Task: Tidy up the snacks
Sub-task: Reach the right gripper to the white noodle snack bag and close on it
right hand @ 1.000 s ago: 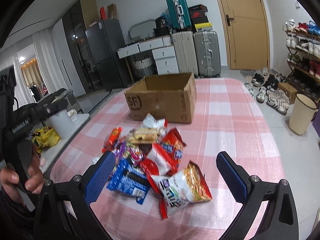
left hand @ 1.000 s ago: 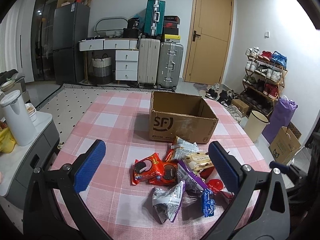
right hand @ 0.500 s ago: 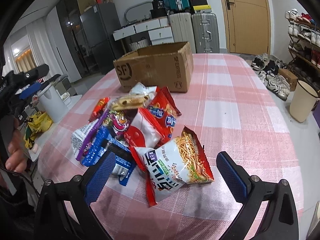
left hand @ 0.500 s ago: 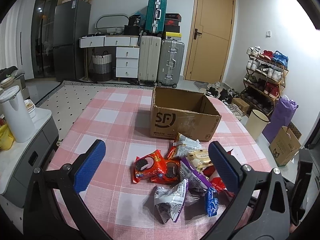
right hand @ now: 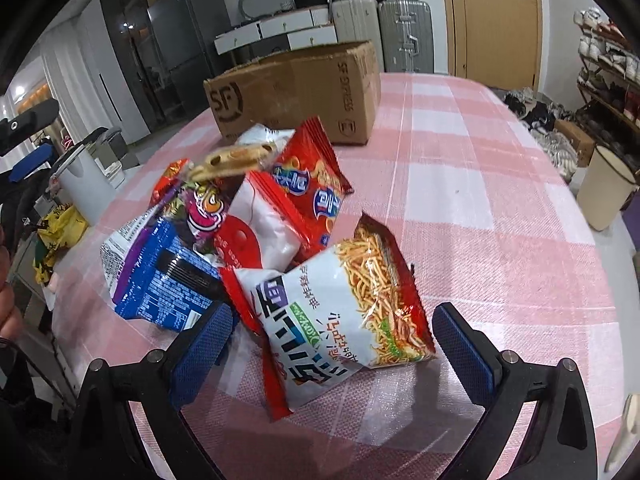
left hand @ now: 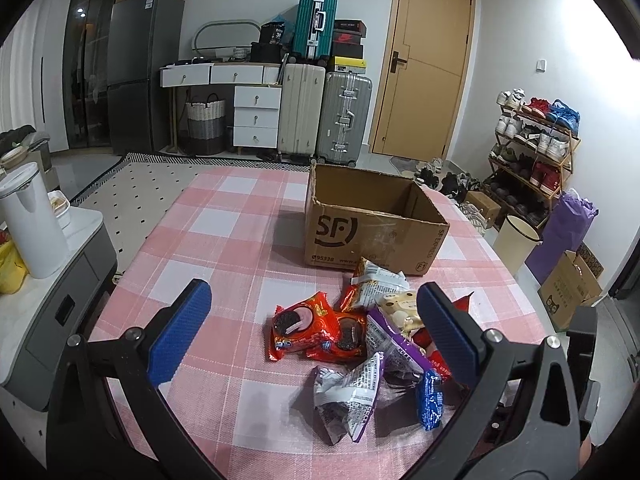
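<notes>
One cardboard box (left hand: 372, 232): nothing seen inside | both claws wide, empty

You have a woven cloth (right hand: 460, 184) over the table, matt and slightly coarse in its pink and white check, with a matt brown cardboard box (left hand: 372, 236), scuffed on its printed face, standing on it. Your snack packets are glossy plastic film: the noodle bag (right hand: 348, 320) is shiny and crinkled, the cookie pack (left hand: 300, 326) slick red. Your finger pads (right hand: 464, 348) look like textured blue rubber on matt black plastic arms.
</notes>
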`<state>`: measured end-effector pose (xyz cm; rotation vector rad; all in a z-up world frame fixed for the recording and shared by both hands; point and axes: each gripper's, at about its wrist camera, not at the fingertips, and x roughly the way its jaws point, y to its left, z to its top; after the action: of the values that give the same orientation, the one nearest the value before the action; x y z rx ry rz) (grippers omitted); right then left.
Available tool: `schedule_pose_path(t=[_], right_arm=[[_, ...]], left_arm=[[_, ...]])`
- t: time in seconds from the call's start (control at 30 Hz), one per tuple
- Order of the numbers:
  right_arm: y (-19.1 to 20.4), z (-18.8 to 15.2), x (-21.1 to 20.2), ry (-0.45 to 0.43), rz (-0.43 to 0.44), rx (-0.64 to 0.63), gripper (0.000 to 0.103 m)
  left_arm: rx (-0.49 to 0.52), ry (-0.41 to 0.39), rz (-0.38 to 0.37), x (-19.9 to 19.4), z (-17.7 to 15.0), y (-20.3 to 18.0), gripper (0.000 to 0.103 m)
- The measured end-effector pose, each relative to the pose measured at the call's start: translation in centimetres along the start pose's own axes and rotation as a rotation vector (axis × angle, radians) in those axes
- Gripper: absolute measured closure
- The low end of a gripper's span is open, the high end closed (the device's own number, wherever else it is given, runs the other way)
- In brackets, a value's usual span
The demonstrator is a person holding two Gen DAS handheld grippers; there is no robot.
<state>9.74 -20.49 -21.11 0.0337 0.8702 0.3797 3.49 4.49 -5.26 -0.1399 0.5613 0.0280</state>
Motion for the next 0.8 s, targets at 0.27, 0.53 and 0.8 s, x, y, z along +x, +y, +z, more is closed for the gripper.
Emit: schedule_pose_path(t=[0.27,0.53,0.8], right_arm=[[-1.1,-0.2,0.1,-0.004,0.018,0.038,0.020],[-1.0,-0.3,-0.2,-0.006,0.054,0.041,0.035],[-1.4,-0.3,-1.3,-0.033,0.058,0.067,0.039]], left_arm=[[-0.010,-0.002,-0.002,-0.1,0.0,0.4,0.001],[-0.011,-0.008,-0.001,-0.2,0.1,0.6,0.001],[-0.023,-0.004,0.010,-0.5,0.3,1.1,0.001]])
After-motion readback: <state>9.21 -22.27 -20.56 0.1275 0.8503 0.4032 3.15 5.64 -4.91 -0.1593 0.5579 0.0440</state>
